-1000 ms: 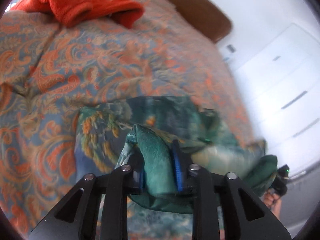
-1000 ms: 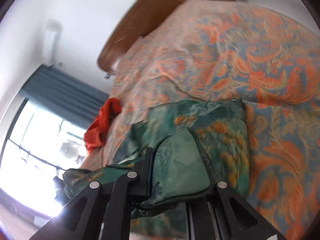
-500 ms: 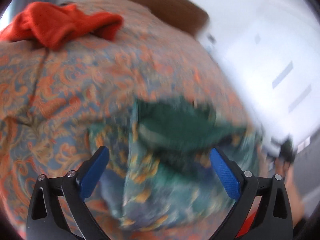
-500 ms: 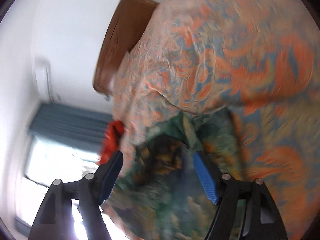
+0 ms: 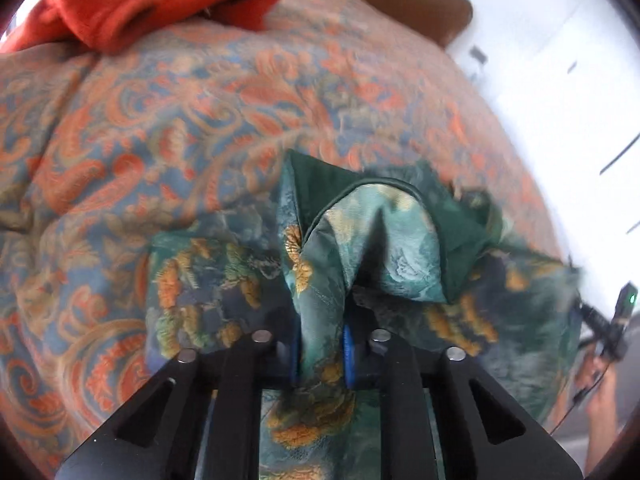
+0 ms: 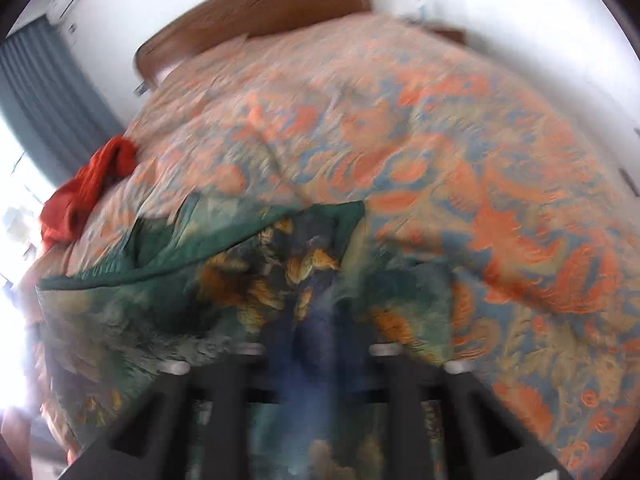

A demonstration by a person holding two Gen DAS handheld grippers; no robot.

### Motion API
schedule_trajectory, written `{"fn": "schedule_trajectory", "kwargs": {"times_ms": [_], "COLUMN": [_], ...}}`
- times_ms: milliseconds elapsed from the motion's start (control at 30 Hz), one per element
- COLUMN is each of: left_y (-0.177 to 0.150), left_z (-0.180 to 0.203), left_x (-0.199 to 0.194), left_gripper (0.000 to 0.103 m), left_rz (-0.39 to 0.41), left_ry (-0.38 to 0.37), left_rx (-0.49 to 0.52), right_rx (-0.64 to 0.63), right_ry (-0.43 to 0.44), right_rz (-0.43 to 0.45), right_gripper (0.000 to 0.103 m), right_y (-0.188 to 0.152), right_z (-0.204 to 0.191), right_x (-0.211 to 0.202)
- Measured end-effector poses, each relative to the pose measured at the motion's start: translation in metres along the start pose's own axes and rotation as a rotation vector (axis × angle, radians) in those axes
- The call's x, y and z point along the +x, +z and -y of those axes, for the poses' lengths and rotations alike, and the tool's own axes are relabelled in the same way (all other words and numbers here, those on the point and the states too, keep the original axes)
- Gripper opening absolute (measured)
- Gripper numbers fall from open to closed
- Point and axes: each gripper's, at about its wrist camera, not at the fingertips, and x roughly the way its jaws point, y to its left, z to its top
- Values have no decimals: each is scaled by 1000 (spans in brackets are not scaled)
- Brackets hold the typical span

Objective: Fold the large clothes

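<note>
A green silky garment with an orange and blue floral print (image 5: 372, 248) lies bunched on the patterned bedspread (image 5: 160, 128). My left gripper (image 5: 322, 354) is shut on a fold of it near its front edge, the cloth rising in a peak beyond the blue pads. In the blurred right wrist view the same garment (image 6: 248, 280) spreads in front, and my right gripper (image 6: 316, 354) is shut on a fold of it. The right gripper also shows at the far right of the left wrist view (image 5: 616, 320).
An orange-red garment (image 5: 132, 4) lies crumpled at the far left of the bed; it also shows in the right wrist view (image 6: 88, 184). A brown wooden headboard (image 6: 256, 12) stands behind the bed. Dark curtains (image 6: 44, 100) and a bright window are at the left. White cabinets are at the right.
Half a second ago both grippers were open above the dropped garment. Now both have closed on new folds of it. One second ago both held the cloth.
</note>
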Motion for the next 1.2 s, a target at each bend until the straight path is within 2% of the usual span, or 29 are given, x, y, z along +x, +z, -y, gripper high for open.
{"fn": "schedule_trajectory", "kwargs": {"times_ms": [133,200,300,367,433,500,533,600,700,733,767,800,833,900,1067,1200], "left_y": [5,14,22,28,27,22,16,5,-5,-7,-7,-7,-8,-14,-25,-18], "left_z": [10,25,52,67,70,55,43,25,7,-1,-5,-13,-22,-25,-12,-14], "left_x": [-34,-50,-60,-46,-20,20,41,63,75,76,76,79,79,81,82,86], "left_gripper": [10,10,10,11,11,11,13,17,39,54,64,66,69,70,71,72], "left_rz": [104,183,324,399,398,320,269,220,213,217,220,214,212,227,277,288], "left_ry": [20,34,126,226,320,380,387,365,319,305,294,265,225,210,295,303], "left_rx": [26,55,146,214,254,260,248,214,154,121,94,55,18,7,61,57], "right_rx": [-61,-88,-128,-140,-166,-198,-196,-173,-101,-91,-83,-70,-57,-27,-19,-17], "right_ry": [-66,-94,-135,-170,-215,-267,-289,-309,-240,-235,-224,-207,-194,-163,-146,-143], "right_rz": [98,157,278,332,365,354,315,186,70,74,86,94,101,120,141,144], "right_gripper": [12,12,12,12,12,12,12,12,14,16,18,19,19,20,20,20], "right_y": [0,9,29,42,50,53,52,42,19,12,6,2,-1,-6,-14,-13], "right_z": [-13,-22,-44,-55,-63,-63,-58,-37,-11,-7,-4,-1,2,8,10,7], "right_x": [-33,-46,-64,-64,-55,-30,-11,38,86,92,96,100,102,106,113,116]}}
